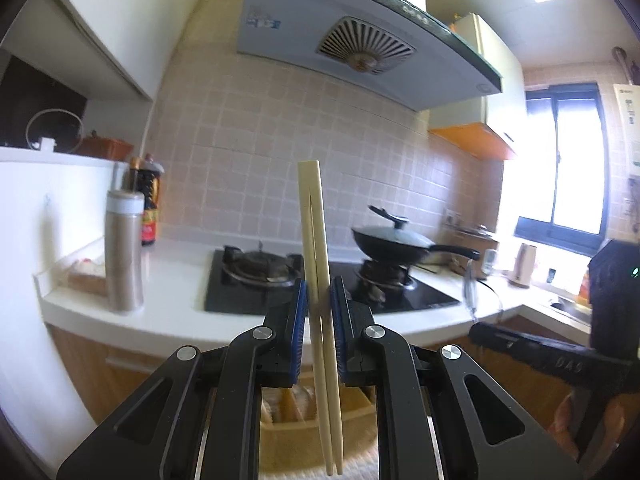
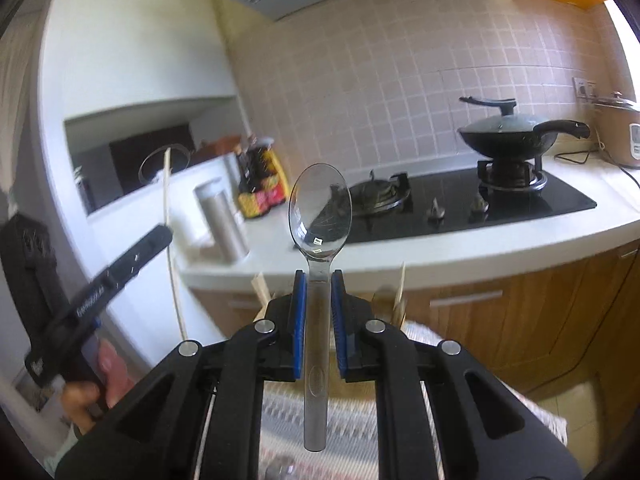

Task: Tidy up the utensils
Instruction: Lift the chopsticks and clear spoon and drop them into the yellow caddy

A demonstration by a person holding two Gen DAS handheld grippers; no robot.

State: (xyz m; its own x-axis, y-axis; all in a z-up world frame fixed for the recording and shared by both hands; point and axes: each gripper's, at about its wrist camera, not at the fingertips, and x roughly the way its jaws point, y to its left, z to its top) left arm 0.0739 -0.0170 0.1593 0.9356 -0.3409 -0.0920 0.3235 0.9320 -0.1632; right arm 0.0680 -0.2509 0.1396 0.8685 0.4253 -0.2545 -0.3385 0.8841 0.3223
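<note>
Left tool (image 1: 319,300) clenched on a pair of chopsticks (image 1: 316,240), held upright at 12 o'clock from the pads (image 1: 300,312), lower ends hanging past the tool toward 6. Right tool (image 2: 319,292) clenched on a clear plastic spoon (image 2: 320,212), bowl up at 12 o'clock, handle running down between the pads (image 2: 299,312). Both utensils are in the air in front of the white surface (image 1: 180,280).

Left view, left to right: silver flask (image 1: 124,252) at 9 o'clock on the surface, dark sauce bottle (image 1: 148,204) just behind it, black hob (image 1: 320,280) in the middle, lidded wok (image 1: 390,240) on its right burner at 2 o'clock, kettle (image 1: 524,264) and window (image 1: 568,160) at 3. Range hood (image 1: 360,40) at 12, tiled wall (image 1: 260,140) behind. Wooden tray (image 1: 288,412) low at 6, mostly hidden by the tool.

Right view, left to right: the other tool at 9 o'clock with a hand (image 2: 100,380) on it, rice cooker (image 2: 620,136) at 2, wood cabinets (image 2: 520,320) below the surface, patterned cloth (image 2: 352,432) at 6.
</note>
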